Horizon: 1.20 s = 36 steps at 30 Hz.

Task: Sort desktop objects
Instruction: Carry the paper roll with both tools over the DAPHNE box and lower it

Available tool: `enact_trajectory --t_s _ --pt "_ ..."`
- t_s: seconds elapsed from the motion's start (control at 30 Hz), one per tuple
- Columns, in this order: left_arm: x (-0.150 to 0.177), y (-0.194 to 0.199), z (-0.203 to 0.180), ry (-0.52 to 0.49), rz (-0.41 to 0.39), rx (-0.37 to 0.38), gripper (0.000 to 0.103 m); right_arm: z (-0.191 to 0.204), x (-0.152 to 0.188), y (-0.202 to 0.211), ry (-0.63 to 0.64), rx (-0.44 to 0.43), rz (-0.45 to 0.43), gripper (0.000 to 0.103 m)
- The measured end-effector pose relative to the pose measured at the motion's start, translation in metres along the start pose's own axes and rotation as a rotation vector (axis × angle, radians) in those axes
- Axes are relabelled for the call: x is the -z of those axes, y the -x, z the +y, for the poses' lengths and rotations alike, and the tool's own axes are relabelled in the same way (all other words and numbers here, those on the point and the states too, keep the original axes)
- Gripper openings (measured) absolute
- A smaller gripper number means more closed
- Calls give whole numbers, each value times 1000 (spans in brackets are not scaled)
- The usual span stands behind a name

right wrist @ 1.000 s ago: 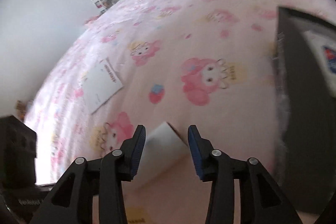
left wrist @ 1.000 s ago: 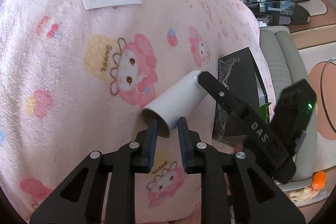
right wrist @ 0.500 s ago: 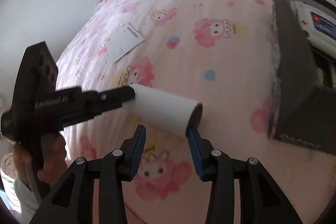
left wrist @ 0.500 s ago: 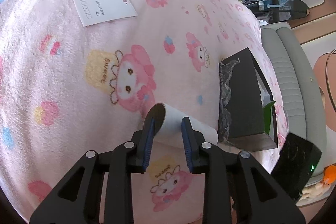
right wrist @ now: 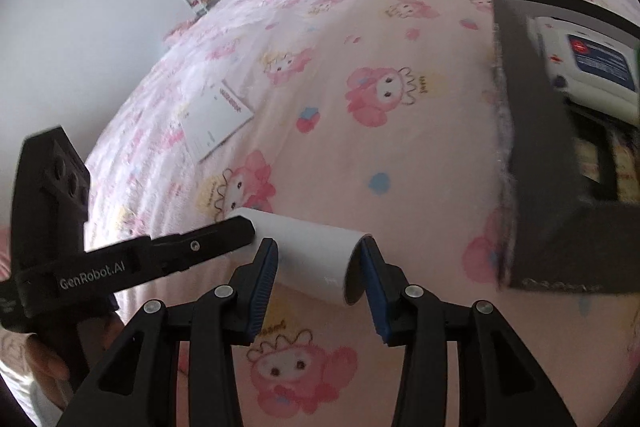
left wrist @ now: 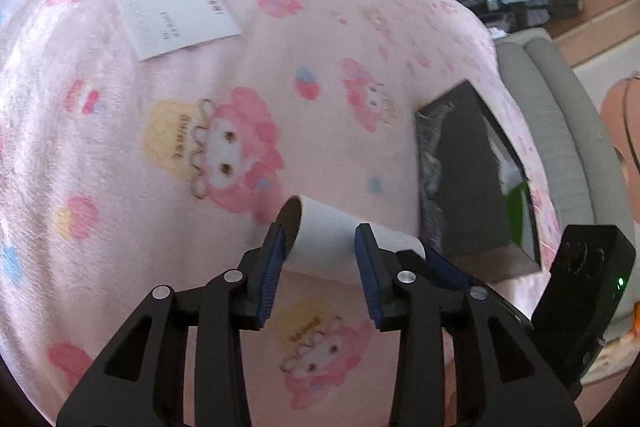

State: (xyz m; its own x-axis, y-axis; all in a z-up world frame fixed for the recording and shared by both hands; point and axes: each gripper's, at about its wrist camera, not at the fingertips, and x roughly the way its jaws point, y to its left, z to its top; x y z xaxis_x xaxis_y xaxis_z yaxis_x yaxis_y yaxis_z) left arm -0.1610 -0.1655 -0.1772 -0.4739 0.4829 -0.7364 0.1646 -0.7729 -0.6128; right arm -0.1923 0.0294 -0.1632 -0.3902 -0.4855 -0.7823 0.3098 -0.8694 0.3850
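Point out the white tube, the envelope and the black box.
white tube [right wrist: 310, 253], right wrist view, middle of its side.
envelope [left wrist: 172, 3], left wrist view, centre of its face.
black box [right wrist: 536, 163], right wrist view, near outer wall.

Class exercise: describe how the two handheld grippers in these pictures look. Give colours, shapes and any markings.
The left gripper and the right gripper look alike: matte black angular frames with triangular cut-outs, silver screw heads at the joints, and two fingers faced with ribbed blue pads. In the right wrist view, the left gripper's body carries white lettering "GenRobot.AI".

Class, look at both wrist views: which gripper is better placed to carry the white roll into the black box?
Right. The right gripper straddles the white roll at the end nearest the black box; the left gripper's jaws are opening around its far end.
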Motion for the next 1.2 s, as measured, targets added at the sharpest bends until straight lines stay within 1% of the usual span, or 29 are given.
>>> enact_trajectory --t_s 0.07,0.13,0.17,0.23,0.3,0.43,0.5,0.57,0.67,0.8,0.83,0.9,0.97,1.07,1.2 --pt "3 2 -10 -15 6 28 35 -5 -1 18 -11 -24 -21 38" --pt "7 7 -31 -54 -4 43 35 -10 -3 36 -20 -45 -42 37" --pt "9 10 -41 -74 -10 51 35 -10 -4 44 -10 -37 -57 37" --pt "12 14 -68 -123 -32 43 35 -12 -7 64 7 -21 -97 37" --pt "12 18 -89 -152 -56 34 35 -17 -10 81 -2 -30 -133 37" --pt "15 25 -123 -187 -78 32 34 -40 -14 110 -70 -96 -182 37" --pt "17 30 -139 -208 -88 30 34 -47 -14 124 -87 -116 -212 37" --pt "18 31 -154 -233 -93 28 34 -53 -15 135 -87 -119 -237 37" --pt "12 24 -181 -267 -85 32 34 -68 -20 152 -101 -107 -278 37" --pt "3 -2 -228 -339 -65 41 34 -104 -30 168 -176 -69 -318 37" --pt "0 -9 -240 -358 -61 44 34 -116 -34 171 -212 -55 -319 38" --pt "-4 -24 -260 -383 -55 64 34 -135 -42 180 -233 -15 -336 38" --pt "-8 -47 -278 -385 -30 108 34 -150 -48 192 -242 29 -372 38" --pt "-9 -82 -298 -375 20 149 35 -181 -53 207 -286 58 -414 39" --pt "0 -119 -314 -361 72 149 34 -216 -46 207 -354 104 -417 40"
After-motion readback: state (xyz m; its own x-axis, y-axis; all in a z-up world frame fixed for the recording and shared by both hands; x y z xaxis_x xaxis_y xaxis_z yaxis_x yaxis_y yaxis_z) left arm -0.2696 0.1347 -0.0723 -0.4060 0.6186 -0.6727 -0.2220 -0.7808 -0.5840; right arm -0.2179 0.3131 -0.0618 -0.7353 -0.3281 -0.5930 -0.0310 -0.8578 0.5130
